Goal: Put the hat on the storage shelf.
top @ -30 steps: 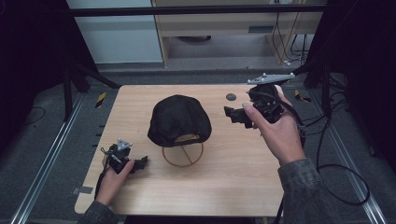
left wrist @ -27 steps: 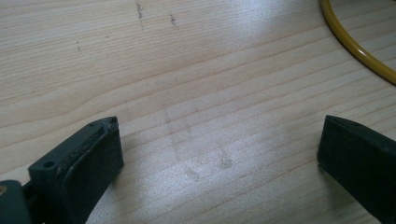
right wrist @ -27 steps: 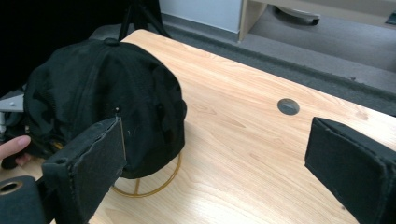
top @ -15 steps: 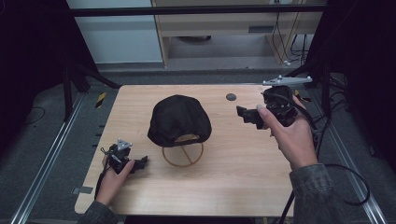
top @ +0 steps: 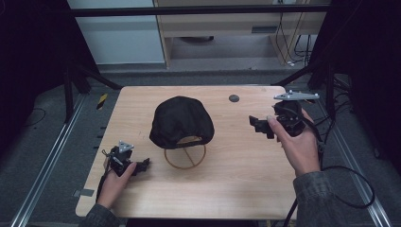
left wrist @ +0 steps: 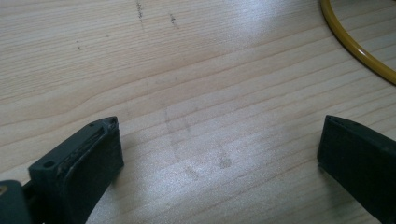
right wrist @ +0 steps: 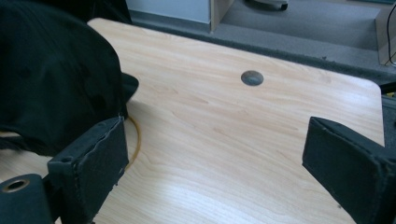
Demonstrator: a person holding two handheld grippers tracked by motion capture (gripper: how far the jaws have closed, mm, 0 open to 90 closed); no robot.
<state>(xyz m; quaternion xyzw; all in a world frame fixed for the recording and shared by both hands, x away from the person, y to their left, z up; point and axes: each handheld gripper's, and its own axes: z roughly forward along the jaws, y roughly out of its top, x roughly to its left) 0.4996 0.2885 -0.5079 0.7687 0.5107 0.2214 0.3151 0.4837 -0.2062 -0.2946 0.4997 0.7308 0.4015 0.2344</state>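
While both grippers gape, the black cap (top: 181, 120) sits brim away, opening nearside

Two black handheld grippers, left (top: 144, 163) and right (top: 256, 125), each topped by a grey three-cornered plate with small white dots. Black cable (top: 352, 187) looping off the right one. Blocky matte-black jaws, small screw hole on one. Dark grey-green sleeves (top: 316, 197) at both wrists.

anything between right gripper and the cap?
Nothing. In the high view, bare table separates the right gripper from the cap; the right gripper view shows the same.
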